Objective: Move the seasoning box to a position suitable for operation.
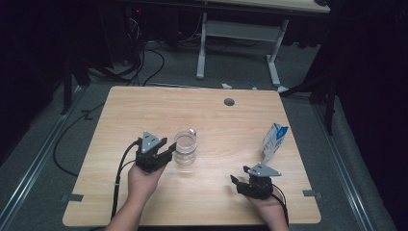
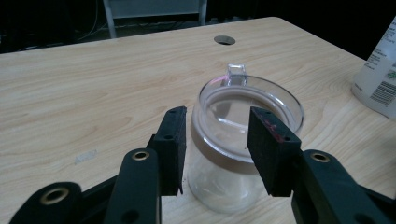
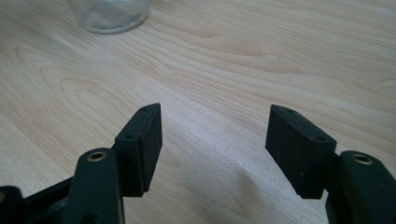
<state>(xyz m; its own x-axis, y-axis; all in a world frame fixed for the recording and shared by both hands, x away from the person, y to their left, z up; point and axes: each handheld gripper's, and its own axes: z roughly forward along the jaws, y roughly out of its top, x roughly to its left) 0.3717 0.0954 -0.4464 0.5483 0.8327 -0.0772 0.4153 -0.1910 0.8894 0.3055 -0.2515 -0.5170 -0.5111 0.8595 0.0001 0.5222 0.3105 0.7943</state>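
A clear glass jar [image 1: 185, 148] with a brownish band under its rim and no lid stands upright at the middle of the wooden table [image 1: 144, 110]. My left gripper [image 1: 167, 153] sits just to its left, held by a hand. In the left gripper view the jar [image 2: 219, 135] stands right beyond the tips of the left gripper [image 2: 218, 112]; the jaws are apart and neither pad presses on the glass. My right gripper [image 1: 238, 185] rests low near the front right, and the right gripper view shows it [image 3: 215, 112] open over bare wood, with the jar's base [image 3: 112, 14] far off.
A white and blue carton [image 1: 274, 142] stands at the table's right side, also seen in the left gripper view [image 2: 380, 74]. A round cable hole [image 1: 229, 102] lies near the far edge. Beyond the table are a desk frame [image 1: 202, 48] and floor cables.
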